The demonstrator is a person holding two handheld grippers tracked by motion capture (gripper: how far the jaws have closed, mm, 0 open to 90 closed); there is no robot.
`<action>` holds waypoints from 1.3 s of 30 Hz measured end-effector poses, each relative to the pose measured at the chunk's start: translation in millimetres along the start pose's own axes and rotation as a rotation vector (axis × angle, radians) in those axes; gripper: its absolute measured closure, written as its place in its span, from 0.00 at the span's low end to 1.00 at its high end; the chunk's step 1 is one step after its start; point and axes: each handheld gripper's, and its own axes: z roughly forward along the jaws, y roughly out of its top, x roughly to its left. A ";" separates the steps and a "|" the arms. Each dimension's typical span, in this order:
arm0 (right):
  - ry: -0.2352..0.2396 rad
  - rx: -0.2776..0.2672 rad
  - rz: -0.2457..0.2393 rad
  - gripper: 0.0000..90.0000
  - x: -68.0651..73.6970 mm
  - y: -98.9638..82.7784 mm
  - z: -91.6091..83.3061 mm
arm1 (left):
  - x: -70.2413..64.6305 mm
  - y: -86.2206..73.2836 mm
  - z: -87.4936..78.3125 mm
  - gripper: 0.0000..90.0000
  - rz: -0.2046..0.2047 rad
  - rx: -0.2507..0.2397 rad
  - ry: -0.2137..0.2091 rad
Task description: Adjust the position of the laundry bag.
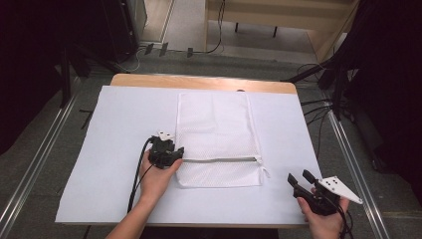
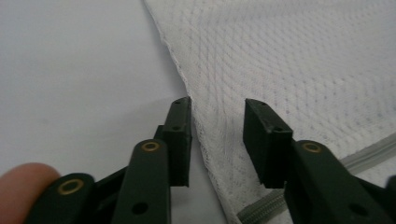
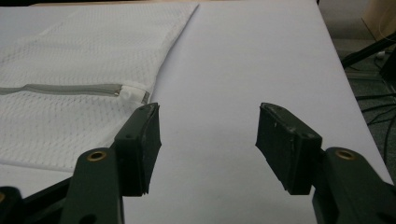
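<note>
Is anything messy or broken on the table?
Nothing stands out. The white mesh laundry bag lies flat and straight on the white sheet, its grey zipper closed. The left gripper has open jaws at the bag's edge; the right gripper hovers open beside it.

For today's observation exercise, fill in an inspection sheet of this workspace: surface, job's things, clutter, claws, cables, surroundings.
Surface: wooden table under a white sheet.
Job's things: white mesh bag lying flat, grey zipper across its near part.
Clutter: nothing seen.
Claws: left claw at the bag's left edge, jaws apart astride that edge; right claw open over bare sheet, right of the bag.
Cables: black cable trailing from the left claw.
Surroundings: grey floor, metal rails, floor cables.
</note>
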 end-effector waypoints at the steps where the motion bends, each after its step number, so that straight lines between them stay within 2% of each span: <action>1: 0.000 0.001 -0.006 0.46 0.5 -0.2 0.1 | -0.9 -0.6 0.1 0.77 0.018 -0.001 0.020; 6: 0.005 0.017 -0.014 0.47 2.3 -1.5 4.4 | -2.3 1.7 0.9 0.87 0.059 0.015 0.026; 7: 0.008 0.020 -0.021 0.47 3.6 -1.6 5.4 | -2.4 2.5 1.3 0.97 0.068 0.018 0.013; 9: 0.009 0.021 -0.026 0.47 5.1 -1.5 5.2 | -2.6 3.3 1.7 1.00 0.081 0.021 -0.004; 11: 0.010 0.020 -0.028 0.47 5.6 -1.6 5.0 | -0.2 3.5 1.5 1.00 0.073 0.023 -0.019; 14: 0.011 0.020 -0.031 0.48 5.6 -1.8 3.2 | 8.7 1.8 -1.0 1.00 0.018 0.025 -0.073; 19: 0.020 0.025 -0.026 0.49 3.2 -3.0 3.3 | 20.2 -7.1 -12.9 1.00 -0.002 0.016 -0.088; 20: 0.028 0.035 -0.028 0.49 4.1 -3.7 4.9 | 26.8 -11.7 -18.5 1.00 -0.009 0.018 -0.101; 25: 0.055 0.049 -0.048 0.49 10.0 -5.8 7.9 | 39.8 -24.3 -30.1 1.00 -0.040 0.021 -0.128; 26: 0.073 0.060 -0.047 0.51 14.3 -6.6 9.3 | 48.2 -31.6 -38.2 1.00 -0.052 0.020 -0.137; 27: 0.087 0.063 -0.046 0.52 15.7 -6.6 10.1 | 48.2 -31.6 -38.2 1.00 -0.052 0.020 -0.137; 29: 0.105 0.069 -0.038 0.52 18.2 -6.7 10.7 | 60.4 -39.0 -49.2 1.00 -0.073 0.019 -0.150; 32: 0.148 0.085 -0.042 0.52 30.2 -6.3 12.4 | 78.4 -42.8 -60.4 1.00 -0.102 0.002 -0.132; 34: 0.187 0.092 -0.034 0.52 39.5 -5.7 13.6 | 87.0 -44.5 -62.5 1.00 -0.124 0.000 -0.144; 37: 0.251 0.100 -0.002 0.52 54.3 -4.9 18.0 | 90.3 -48.8 -61.2 1.00 -0.122 -0.005 -0.150; 39: 0.288 0.114 0.007 0.54 70.8 -5.0 25.3 | 89.5 -50.1 -61.2 0.84 -0.133 -0.034 -0.134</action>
